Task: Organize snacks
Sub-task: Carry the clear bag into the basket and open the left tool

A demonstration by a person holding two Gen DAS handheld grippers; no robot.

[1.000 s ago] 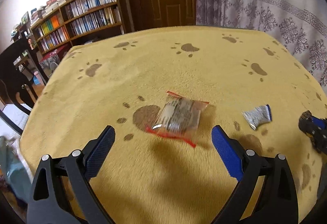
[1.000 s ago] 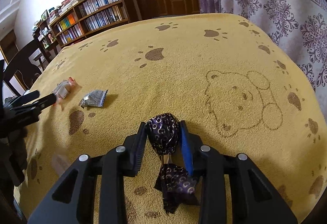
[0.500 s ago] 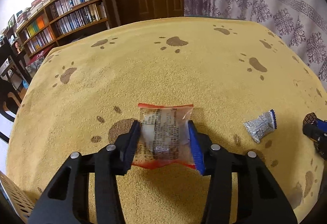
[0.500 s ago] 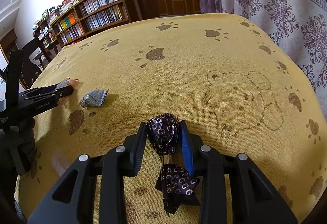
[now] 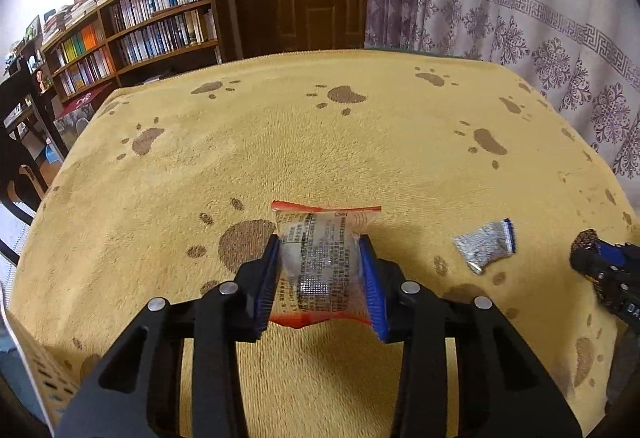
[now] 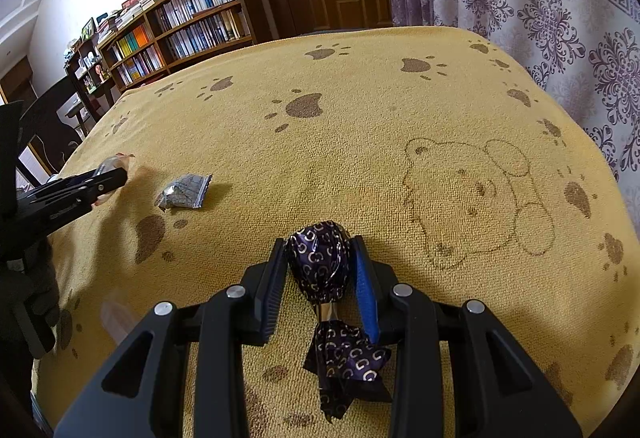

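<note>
My left gripper [image 5: 322,270] has its jaws drawn in on a clear snack packet with red edges [image 5: 320,258], the blue pads pressing both of its long sides so the wrapper bulges a little between them. The packet's far red edge sticks out past my fingertips, its near red edge sags behind them, and it sits low over the yellow paw-print blanket [image 5: 320,142] that covers the whole surface; I cannot tell whether it is touching the cloth or just clear of it. Taking that packet as my landmark, a crumpled silver wrapper with a blue end [image 5: 484,244] lies on the blanket near it, to its right, apart from it and untouched. Farther right of the packet again, well apart, my right gripper [image 6: 320,270] is narrowed around a dark purple foil-wrapped sweet with a silver letter pattern [image 6: 320,258]; the rounded body of the sweet is caught between my two pads, and its twisted tail [image 6: 346,358] fans out behind them toward the camera, over the blanket. From the right wrist view the silver wrapper [image 6: 184,190] lies between my two grippers, closer to the left one [image 6: 108,176], whose black fingers hide most of the packet there. A faint bear outline [image 6: 476,198] is drawn on the blanket beyond and to the right of the sweet.
</note>
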